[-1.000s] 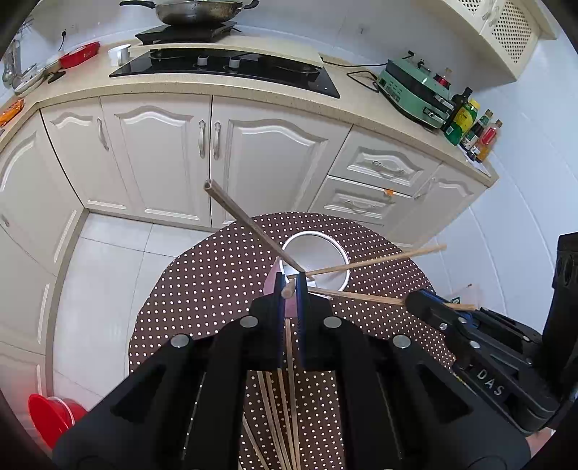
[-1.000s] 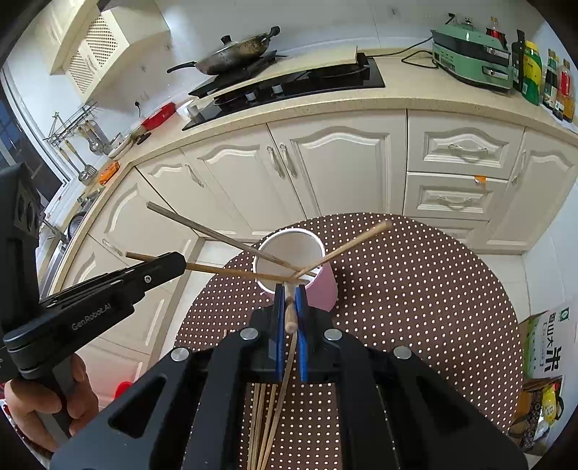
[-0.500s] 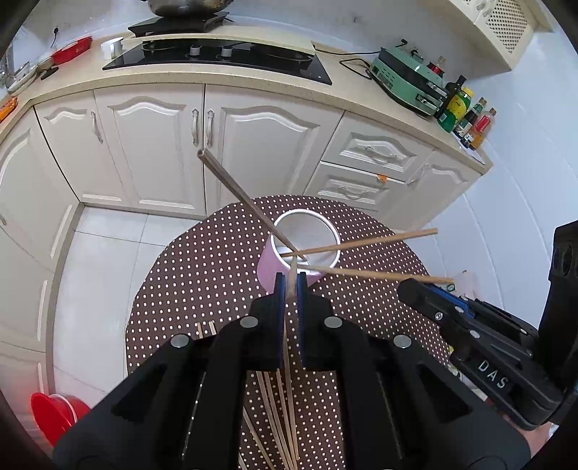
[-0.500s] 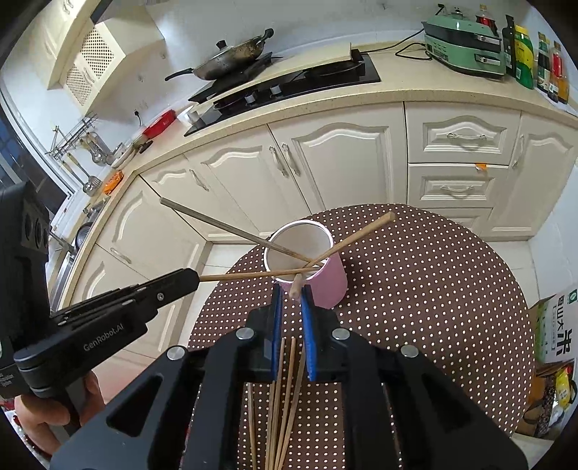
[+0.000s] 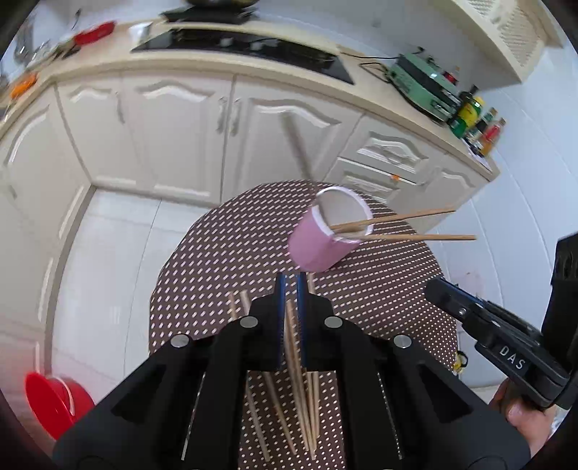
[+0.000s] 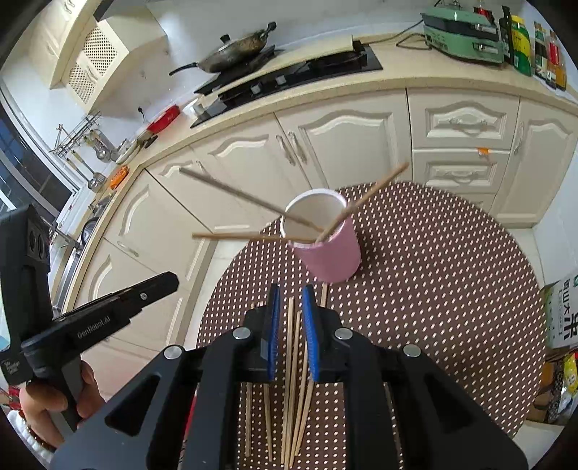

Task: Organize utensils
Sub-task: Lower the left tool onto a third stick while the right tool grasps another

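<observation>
A pink cup [image 6: 330,249] stands on the round dotted table [image 6: 451,289] with three wooden chopsticks [image 6: 365,199] leaning out of it; it also shows in the left wrist view [image 5: 321,242]. Several loose chopsticks [image 6: 294,379] lie on the table in front of the cup, under both grippers. My right gripper [image 6: 289,293] is open and empty, just short of the cup. My left gripper [image 5: 290,280] has its jaws slightly apart with nothing between them, also just short of the cup. Each gripper shows in the other's view, the left [image 6: 108,314] and the right [image 5: 480,325].
Cream kitchen cabinets [image 6: 343,144] and a counter with a hob and pan [image 6: 234,58] stand behind the table. A green appliance [image 6: 462,32] and bottles are at the counter's right end. A red basin [image 5: 54,401] sits on the floor at left. A box [image 6: 563,314] stands at right.
Both grippers let go of the chopsticks they held into the cup and drew back toward me. The right jaws opened wide; the left opened slightly. The left view is motion-blurred.
</observation>
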Available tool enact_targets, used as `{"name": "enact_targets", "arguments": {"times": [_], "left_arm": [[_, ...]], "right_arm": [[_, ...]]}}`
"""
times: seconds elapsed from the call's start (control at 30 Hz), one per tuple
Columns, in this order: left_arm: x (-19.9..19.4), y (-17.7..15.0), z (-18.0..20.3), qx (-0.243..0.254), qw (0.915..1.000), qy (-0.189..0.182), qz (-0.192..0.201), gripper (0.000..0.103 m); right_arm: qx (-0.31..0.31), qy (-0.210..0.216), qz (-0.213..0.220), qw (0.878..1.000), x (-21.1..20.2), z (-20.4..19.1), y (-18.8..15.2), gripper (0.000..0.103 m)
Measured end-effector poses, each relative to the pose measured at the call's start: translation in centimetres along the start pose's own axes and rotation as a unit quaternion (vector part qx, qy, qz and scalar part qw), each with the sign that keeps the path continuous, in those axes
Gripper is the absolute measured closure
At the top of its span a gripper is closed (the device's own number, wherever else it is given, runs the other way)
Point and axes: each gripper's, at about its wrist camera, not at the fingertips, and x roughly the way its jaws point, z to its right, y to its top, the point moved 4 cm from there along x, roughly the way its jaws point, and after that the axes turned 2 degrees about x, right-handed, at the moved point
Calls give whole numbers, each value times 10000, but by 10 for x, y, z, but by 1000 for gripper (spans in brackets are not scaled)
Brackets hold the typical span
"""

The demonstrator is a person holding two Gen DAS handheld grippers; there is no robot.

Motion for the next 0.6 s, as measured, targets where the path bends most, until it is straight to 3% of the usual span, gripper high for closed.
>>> {"name": "enact_targets", "arguments": {"times": [0.1,0.13,0.2,0.23,0.6], "left_arm": [[7,-11,-24,-285,9994,40,-165,95],[10,-15,-32,-350,9991,79,-226,90],[18,-21,-43,-461,9982,165,-332,71],[22,-24,-47,-514,9978,220,-362,51],[89,-56,-61,-506,9916,411,-1119,50]], "right_arm": [[49,-9,-166,9999,11,0,-11,90],[67,-13,-226,9997,14,0,-14,90],[92,-19,-322,9994,21,0,-21,90],[90,-35,-405,9991,27,1,-24,90],[218,-158,-1057,9940,75,11,-42,90]]}}
